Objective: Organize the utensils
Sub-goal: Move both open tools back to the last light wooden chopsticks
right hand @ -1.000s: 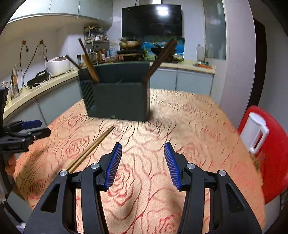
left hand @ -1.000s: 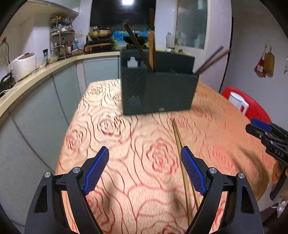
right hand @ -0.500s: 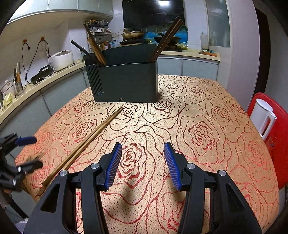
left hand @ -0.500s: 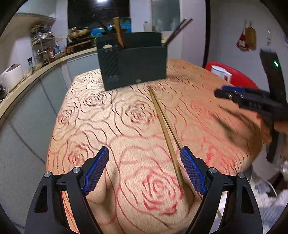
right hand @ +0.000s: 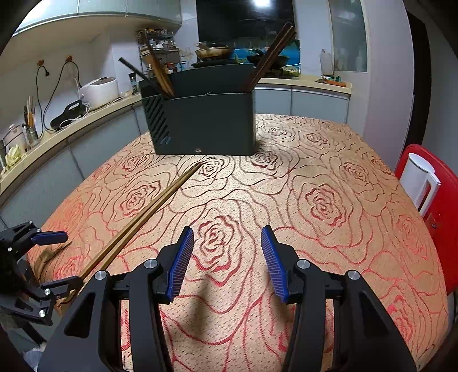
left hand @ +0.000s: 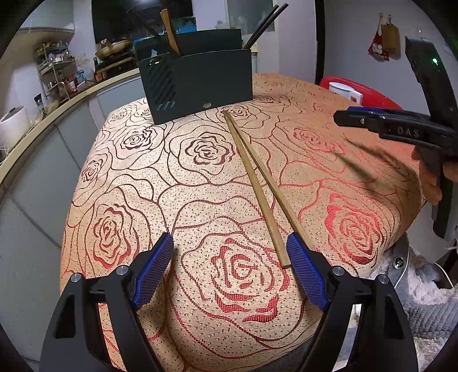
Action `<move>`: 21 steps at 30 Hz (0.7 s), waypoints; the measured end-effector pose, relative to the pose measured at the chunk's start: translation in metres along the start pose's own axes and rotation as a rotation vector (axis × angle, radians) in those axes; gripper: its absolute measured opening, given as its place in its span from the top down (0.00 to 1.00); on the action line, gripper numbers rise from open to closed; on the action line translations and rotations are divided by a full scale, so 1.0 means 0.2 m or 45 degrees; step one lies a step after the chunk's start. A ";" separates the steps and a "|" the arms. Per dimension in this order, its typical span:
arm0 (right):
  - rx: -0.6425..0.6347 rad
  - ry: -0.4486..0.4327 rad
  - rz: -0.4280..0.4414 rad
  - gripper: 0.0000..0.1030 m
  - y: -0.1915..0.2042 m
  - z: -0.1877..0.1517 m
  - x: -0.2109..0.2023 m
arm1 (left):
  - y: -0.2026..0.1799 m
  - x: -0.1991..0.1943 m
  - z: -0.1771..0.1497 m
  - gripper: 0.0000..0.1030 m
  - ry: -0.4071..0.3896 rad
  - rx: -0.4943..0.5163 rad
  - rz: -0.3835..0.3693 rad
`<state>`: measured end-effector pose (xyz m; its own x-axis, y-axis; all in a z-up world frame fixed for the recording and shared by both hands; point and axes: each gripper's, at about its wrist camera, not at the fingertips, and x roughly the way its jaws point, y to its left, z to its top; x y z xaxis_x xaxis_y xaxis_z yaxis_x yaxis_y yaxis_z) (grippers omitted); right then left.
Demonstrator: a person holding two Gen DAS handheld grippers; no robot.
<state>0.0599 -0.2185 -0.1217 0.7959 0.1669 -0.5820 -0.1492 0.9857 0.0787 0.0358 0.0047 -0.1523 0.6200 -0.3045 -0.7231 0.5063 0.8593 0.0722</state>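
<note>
Chopsticks [left hand: 257, 183] lie on the tablecloth [left hand: 143, 200] before the holder [left hand: 197, 85]; both tools [left hand: 230, 257] [right hand: 227, 259] gape, empty.

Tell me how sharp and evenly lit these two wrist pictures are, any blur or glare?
Left wrist view: chopsticks and tablecloth are sharp, the right gripper at the edge slightly smeared, fisheye bending the counter. Right wrist view: sharp throughout, ceiling-light glare on the dark panel, soft gripper shadows on the cloth.

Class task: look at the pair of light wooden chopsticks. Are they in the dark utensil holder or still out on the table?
Out. The light wooden chopsticks lie flat on the rose-patterned tablecloth, in front of the dark utensil holder, tips pointing toward it.
</note>
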 end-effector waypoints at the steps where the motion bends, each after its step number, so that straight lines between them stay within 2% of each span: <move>1: -0.008 0.005 0.013 0.54 0.02 -0.01 0.00 | 0.01 0.00 0.00 0.25 0.000 -0.007 0.001; 5: -0.053 0.020 0.062 0.54 0.09 -0.05 0.00 | 0.05 0.00 0.00 0.38 -0.001 -0.033 -0.001; 9: -0.120 0.040 0.130 0.54 0.20 -0.10 0.00 | 0.11 0.01 -0.01 0.46 -0.002 -0.090 -0.040; 12: -0.184 0.055 0.179 0.54 0.29 -0.14 0.00 | 0.13 0.00 -0.01 0.57 -0.018 -0.112 -0.054; 15: -0.243 0.063 0.204 0.54 0.37 -0.18 -0.01 | 0.17 0.01 0.00 0.74 -0.026 -0.173 -0.119; 17: -0.253 0.067 0.207 0.54 0.39 -0.19 -0.01 | 0.19 0.01 0.00 0.91 -0.020 -0.215 -0.181; 21: -0.236 0.070 0.202 0.54 0.38 -0.19 -0.02 | 0.13 0.01 0.00 0.93 -0.022 -0.182 -0.193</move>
<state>0.0235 -0.1455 -0.1433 0.7215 0.3123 -0.6180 -0.3788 0.9251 0.0254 0.0510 0.0271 -0.1519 0.5539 -0.4405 -0.7065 0.5051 0.8524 -0.1354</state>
